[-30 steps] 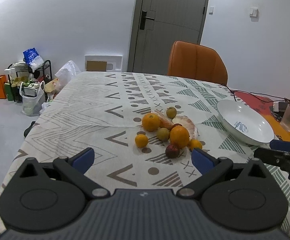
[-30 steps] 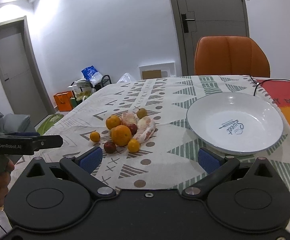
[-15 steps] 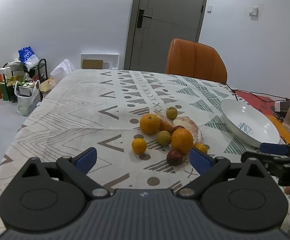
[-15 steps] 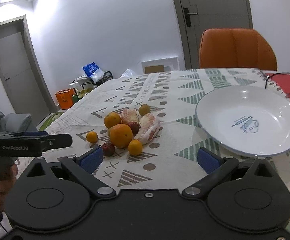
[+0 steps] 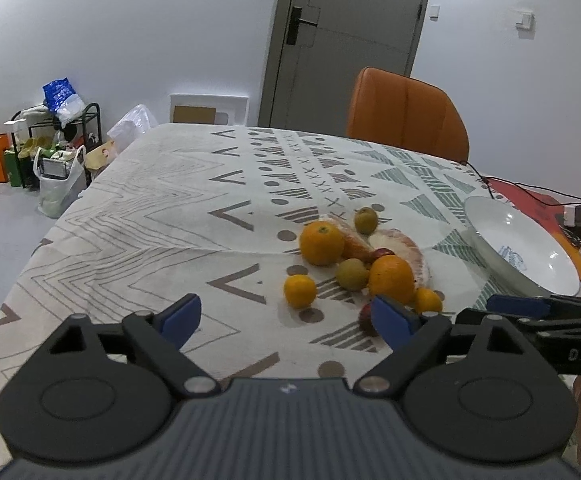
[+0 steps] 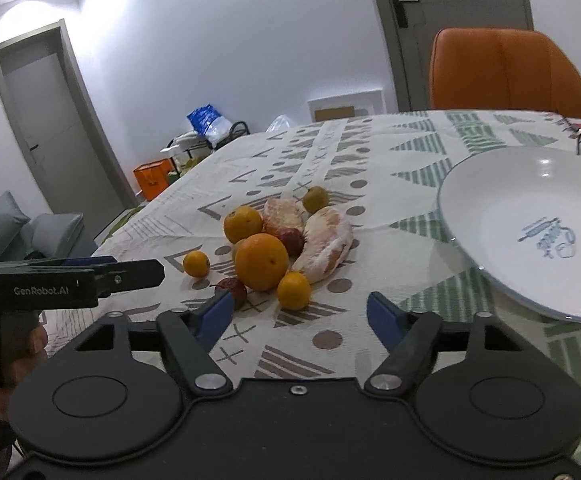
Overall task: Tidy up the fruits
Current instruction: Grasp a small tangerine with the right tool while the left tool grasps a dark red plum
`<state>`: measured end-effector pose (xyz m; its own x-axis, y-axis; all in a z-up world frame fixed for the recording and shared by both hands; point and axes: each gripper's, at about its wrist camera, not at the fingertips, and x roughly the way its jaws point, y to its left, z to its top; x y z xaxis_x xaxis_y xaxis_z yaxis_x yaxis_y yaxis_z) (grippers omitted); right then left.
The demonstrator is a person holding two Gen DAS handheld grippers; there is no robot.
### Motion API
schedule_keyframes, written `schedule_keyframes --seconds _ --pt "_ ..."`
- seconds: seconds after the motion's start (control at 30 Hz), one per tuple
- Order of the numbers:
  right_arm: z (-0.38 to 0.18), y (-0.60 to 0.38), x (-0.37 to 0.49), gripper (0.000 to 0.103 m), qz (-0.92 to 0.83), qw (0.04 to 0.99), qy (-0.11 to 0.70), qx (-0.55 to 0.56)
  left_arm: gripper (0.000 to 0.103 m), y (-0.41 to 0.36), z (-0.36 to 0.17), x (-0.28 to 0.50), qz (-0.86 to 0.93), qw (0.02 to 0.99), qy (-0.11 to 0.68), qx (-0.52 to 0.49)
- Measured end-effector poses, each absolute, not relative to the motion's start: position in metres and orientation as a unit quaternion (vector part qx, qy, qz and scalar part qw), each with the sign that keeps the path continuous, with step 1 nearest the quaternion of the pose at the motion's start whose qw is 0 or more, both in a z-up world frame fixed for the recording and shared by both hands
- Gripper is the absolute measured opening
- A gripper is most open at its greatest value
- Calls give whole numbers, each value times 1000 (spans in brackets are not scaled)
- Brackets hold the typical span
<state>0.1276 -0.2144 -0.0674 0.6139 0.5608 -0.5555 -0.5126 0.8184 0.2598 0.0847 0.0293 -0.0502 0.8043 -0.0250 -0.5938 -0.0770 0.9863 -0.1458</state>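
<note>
Desk (image 5: 162,216): covered by a patterned cloth; it carries the whole pile of fruit and the dish.
Dish (image 6: 506,216): white, shallow and bare, well to the right of the pile; it looks like the place the fruit should go.
Peeled citrus piece (image 6: 324,244): pale and soft, leaning against the big orange; a hard squeeze could tear it.
Big orange (image 6: 261,261): in the middle of the heap, touching its neighbours; lifting it could set the small round ones rolling.
Second orange (image 5: 321,243): at the far left of the heap.
Dark red fruit (image 6: 232,290): at the near edge, just beside the left pad of the right tongs; a bump could push it toward the desk edge.
Small oranges: one (image 6: 293,290) in front of the big orange, one (image 5: 299,290) apart on the left.
Left tongs (image 5: 286,318): spread wide and narrowing, nothing between the pads.
Right tongs (image 6: 300,316): half spread and narrowing, nothing gripped yet; the nearest small orange lies just ahead.
Risk: both tongs approach the same tight heap, so they could knock each other or scatter it.
</note>
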Motion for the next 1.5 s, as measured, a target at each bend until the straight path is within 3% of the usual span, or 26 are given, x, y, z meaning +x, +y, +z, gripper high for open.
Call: schedule_keyframes --seconds 0.1,0.27,0.47,1.3,1.33,1.37,1.43,1.5 --pt "-72 -207 135 59 307 892 331 37 88 35 -52 87 17 945 317 -84" --pt "-77 -198 144 58 306 889 338 31 81 42 -54 90 11 943 318 -92" --pt "-83 -193 152 21 308 886 347 21 78 40 -54 93 0 945 315 -91" --pt "-61 -233 136 21 298 896 326 38 50 -16 -67 112 -71 940 327 -67" --pt "-60 -235 135 21 297 897 324 39 46 -18 -70 114 -72 939 330 -67" --pt "-59 -237 135 21 295 899 322 39 35 -20 -74 117 -72 936 338 -67" --pt "-58 -240 133 21 292 901 319 41 23 -23 -78 119 -66 935 342 -66" --pt "-58 -245 131 21 288 903 316 45 23 -24 -77 118 -65 935 343 -65"
